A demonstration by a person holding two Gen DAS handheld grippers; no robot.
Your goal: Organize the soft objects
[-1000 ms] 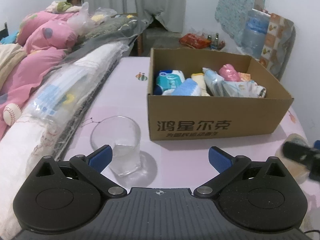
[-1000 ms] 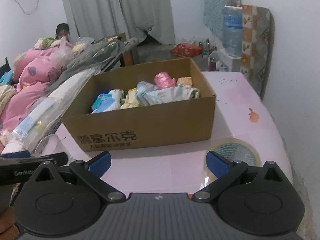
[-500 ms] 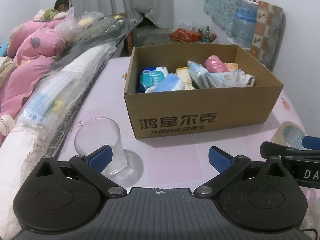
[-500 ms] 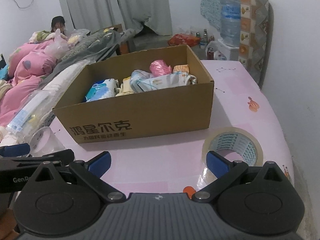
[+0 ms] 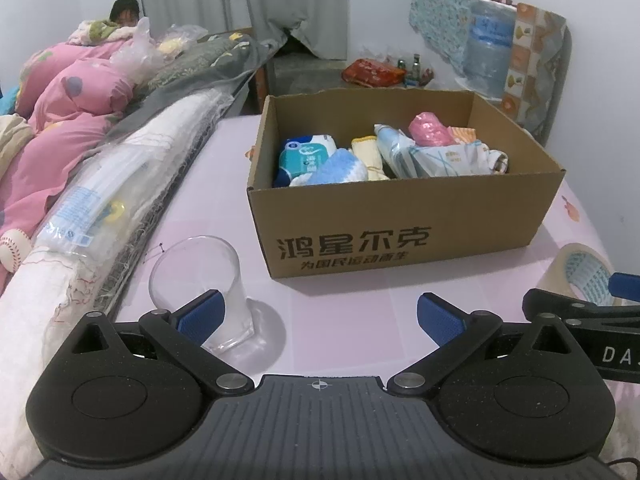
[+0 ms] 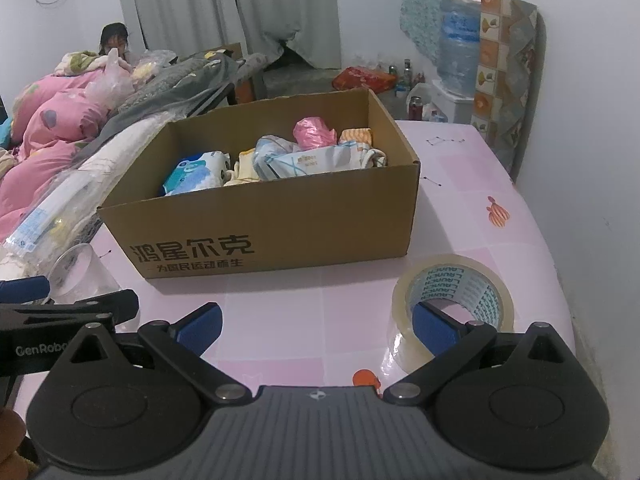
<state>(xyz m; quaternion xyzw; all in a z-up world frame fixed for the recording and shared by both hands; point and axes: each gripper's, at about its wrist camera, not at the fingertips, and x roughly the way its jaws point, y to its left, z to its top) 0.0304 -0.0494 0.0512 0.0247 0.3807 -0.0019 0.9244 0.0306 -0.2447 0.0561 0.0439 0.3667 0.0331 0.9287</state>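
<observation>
I read "LAUNCH" on the clear tape roll [image 6: 452,304], right of the brown cardboard box [image 5: 400,220] holding soft packs [image 5: 308,158]. Left gripper [image 5: 318,316] and right gripper [image 6: 316,322] spread wide, empty, bare pink tabletop [image 6: 280,312] between them and box.

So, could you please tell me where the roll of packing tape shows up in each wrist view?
Left wrist view: the tape roll sits at the far right edge, partly hidden behind the right gripper.
Right wrist view: the tape roll lies at lower right on the pink table, behind the gripper's right finger.
Shared landmark: the cardboard box, left of the tape in both.
</observation>
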